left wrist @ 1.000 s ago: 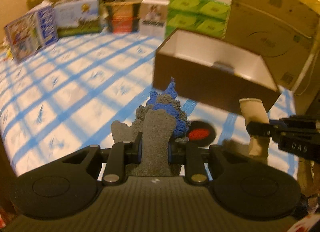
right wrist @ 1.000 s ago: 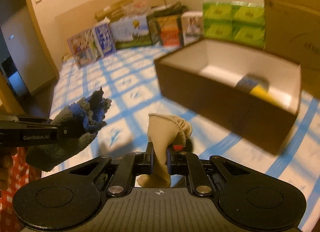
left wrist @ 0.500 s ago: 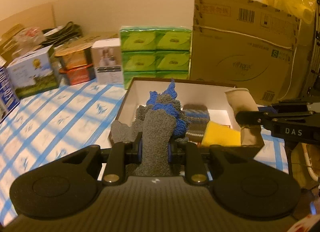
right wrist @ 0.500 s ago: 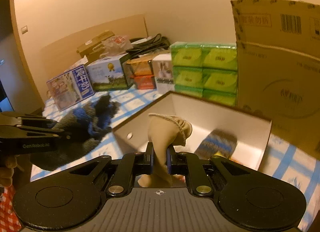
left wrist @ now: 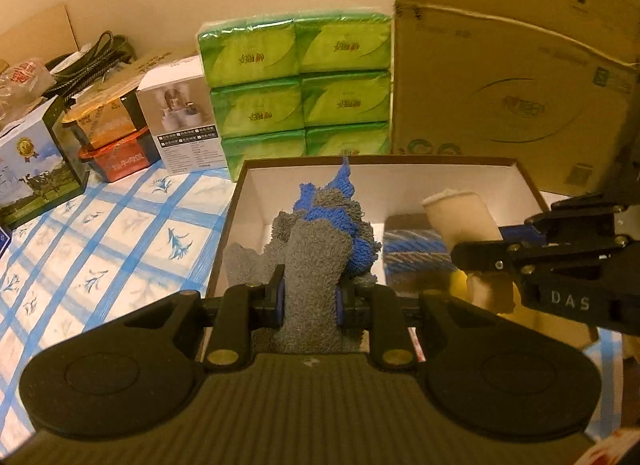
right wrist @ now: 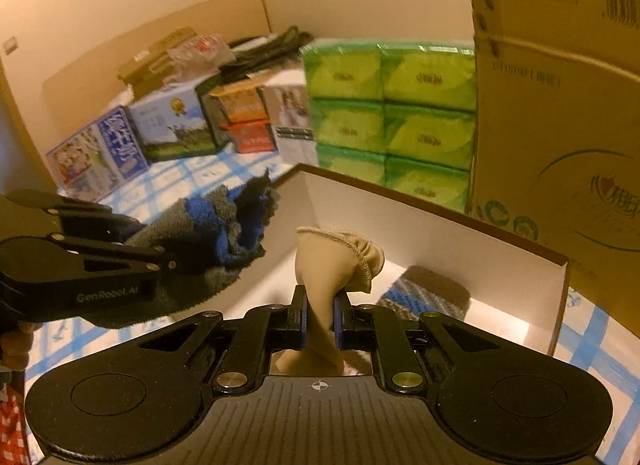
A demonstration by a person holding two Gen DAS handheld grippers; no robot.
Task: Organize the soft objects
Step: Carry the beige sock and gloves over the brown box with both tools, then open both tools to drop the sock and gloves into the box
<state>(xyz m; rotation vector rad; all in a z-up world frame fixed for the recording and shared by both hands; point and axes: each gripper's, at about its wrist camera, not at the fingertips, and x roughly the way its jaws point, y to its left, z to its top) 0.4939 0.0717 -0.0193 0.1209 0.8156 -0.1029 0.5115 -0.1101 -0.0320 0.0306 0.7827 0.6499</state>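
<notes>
My left gripper [left wrist: 310, 297] is shut on a fuzzy grey and blue sock [left wrist: 320, 249] and holds it over the near edge of an open brown box with a white inside [left wrist: 400, 177]. My right gripper [right wrist: 320, 317] is shut on a beige sock [right wrist: 332, 261] and holds it above the same box [right wrist: 440, 225]. The right gripper also shows in the left wrist view [left wrist: 480, 255] with the beige sock [left wrist: 460, 217]. The left gripper with the grey sock [right wrist: 224, 225] shows in the right wrist view. A striped blue and grey sock [left wrist: 412, 253] lies in the box.
Stacked green tissue packs [left wrist: 300, 85] and a large cardboard carton [left wrist: 500, 77] stand right behind the box. Several printed boxes [left wrist: 120, 133] line the back left. The surface is a blue and white checked cloth [left wrist: 100, 245].
Both grippers have moved forward with their socks, from above the checked cloth to over the open box. The box now fills the middle of both views.
</notes>
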